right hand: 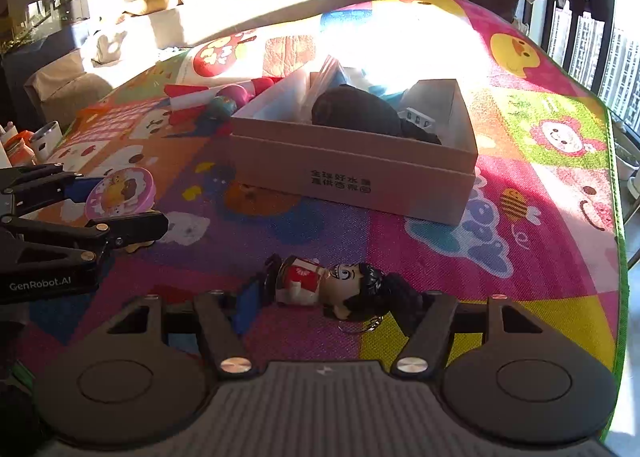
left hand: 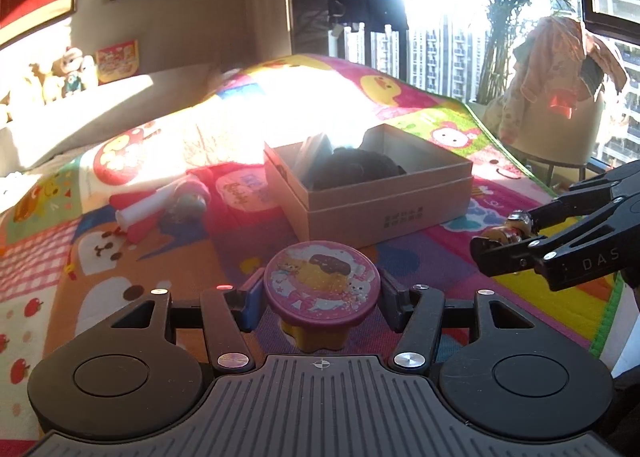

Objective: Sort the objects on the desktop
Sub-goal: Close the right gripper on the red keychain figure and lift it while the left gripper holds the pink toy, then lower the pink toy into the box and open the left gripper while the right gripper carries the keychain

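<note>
**deskhelper:** So how far along are you with the sorting?

**me:** Partway, I'd say. Going left to right: a red-and-white toy (left hand: 140, 213) is still lying loose on the play mat (left hand: 404, 269), just left of the cardboard box (left hand: 384, 197), so that one's left to do. My left gripper (left hand: 322, 297) has its pads pressed on a little yellow tub with a pink cartoon lid (left hand: 322, 283), near the box. The box already has a dark bundle (right hand: 356, 113) and a few bits in it.

**deskhelper:** And your right?

**me:** My right gripper (right hand: 336, 297) is clamped end to end on a doll keychain (right hand: 332, 287), sideways, in front of the box. Both need dropping in, I reckon.
</note>
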Tool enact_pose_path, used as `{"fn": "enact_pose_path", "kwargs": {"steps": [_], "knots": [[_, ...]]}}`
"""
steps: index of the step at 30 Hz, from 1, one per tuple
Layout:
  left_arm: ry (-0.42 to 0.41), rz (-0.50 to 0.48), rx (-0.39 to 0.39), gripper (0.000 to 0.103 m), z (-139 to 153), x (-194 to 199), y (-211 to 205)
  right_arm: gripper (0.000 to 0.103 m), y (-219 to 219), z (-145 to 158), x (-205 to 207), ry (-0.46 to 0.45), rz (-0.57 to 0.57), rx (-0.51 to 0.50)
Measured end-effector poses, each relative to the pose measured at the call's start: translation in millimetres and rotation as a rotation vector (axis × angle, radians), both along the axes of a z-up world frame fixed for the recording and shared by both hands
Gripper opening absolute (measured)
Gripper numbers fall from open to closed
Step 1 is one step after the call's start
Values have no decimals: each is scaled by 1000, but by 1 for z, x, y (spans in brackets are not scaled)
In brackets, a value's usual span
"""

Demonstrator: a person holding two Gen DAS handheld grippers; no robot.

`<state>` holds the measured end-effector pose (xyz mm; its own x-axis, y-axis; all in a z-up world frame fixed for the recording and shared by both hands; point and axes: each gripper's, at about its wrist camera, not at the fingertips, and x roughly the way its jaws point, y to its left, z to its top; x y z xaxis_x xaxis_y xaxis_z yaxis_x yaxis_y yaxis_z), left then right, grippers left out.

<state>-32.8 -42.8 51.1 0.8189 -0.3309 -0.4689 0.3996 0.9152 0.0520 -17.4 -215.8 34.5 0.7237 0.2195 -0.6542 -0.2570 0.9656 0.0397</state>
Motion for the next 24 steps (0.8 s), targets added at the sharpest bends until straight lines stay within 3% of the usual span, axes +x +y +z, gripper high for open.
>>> {"fn": "enact_pose_path", "kwargs": {"steps": [8,11,18,22,24], "knots": [[-230,-65,-27,61,71,9,-17,66,-37,91,-35,-299,-69,36],[-267,-75,-48,61,91,25,-23,66,-46,106,-42,-366,-103,37],[-221,-73,-132,62,111,81,-38,66,-59,101,-31,-342,-150,49],[-134,-63,-173,84,101,101,-29,66,-63,93,-25,-312,-170,43],[-126,-46,-178,89,94,96,-19,66,-65,92,-28,-318,-171,40]]}}
